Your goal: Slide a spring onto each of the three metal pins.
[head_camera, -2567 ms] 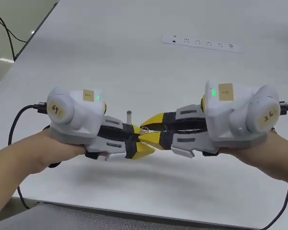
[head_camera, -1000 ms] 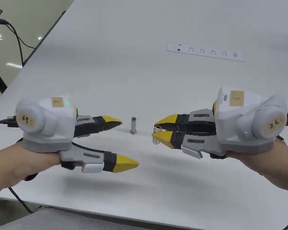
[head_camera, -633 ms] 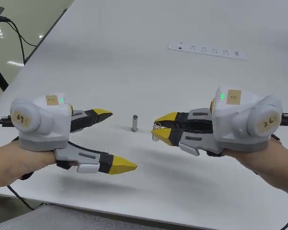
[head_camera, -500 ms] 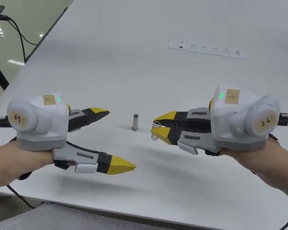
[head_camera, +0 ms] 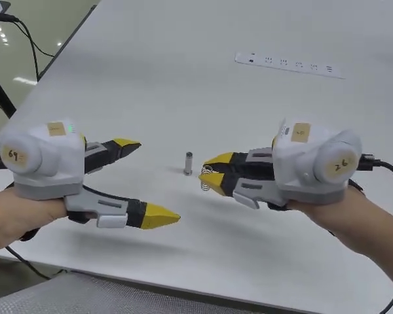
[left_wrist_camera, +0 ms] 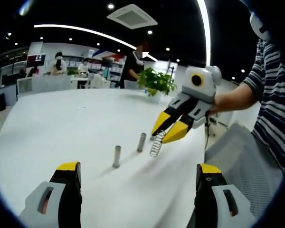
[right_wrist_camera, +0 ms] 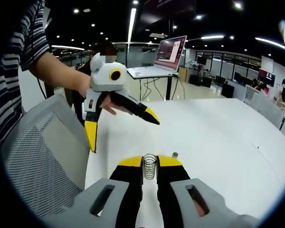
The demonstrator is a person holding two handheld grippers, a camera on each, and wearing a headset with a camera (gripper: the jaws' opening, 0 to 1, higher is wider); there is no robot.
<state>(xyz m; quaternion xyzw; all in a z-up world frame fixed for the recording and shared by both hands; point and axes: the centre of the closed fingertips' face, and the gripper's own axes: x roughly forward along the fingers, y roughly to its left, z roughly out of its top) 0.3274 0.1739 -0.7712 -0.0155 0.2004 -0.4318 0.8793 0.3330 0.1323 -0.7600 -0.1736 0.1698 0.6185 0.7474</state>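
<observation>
The white counter [head_camera: 183, 78] lies wide and bare from its near edge, just below both hands, out to a white power strip [head_camera: 290, 64] at the far right. Its left edge slants away at the far left, with floor and cables beyond. Open surface spreads between the tools and the strip.

The left hand-held gripper [head_camera: 149, 179] hangs over the near left of the counter, its yellow-tipped jaws spread wide with nothing between them. The right hand-held gripper [head_camera: 208, 172] points left from the near right, jaws drawn narrow and pinching a spring [head_camera: 205, 178] at their tips. The two tools are well apart.

A metal pin [head_camera: 188, 163] stands upright on the counter between them, just beside the right tool's tips and slightly farther away. In the left gripper view a second upright post [left_wrist_camera: 141, 142] stands just beyond that pin. It looks ribbed, but whether a coil sits on it I cannot tell.

The spring is a short, thin coil of bright wire hanging below the jaw tips, its lower end near the counter.
</observation>
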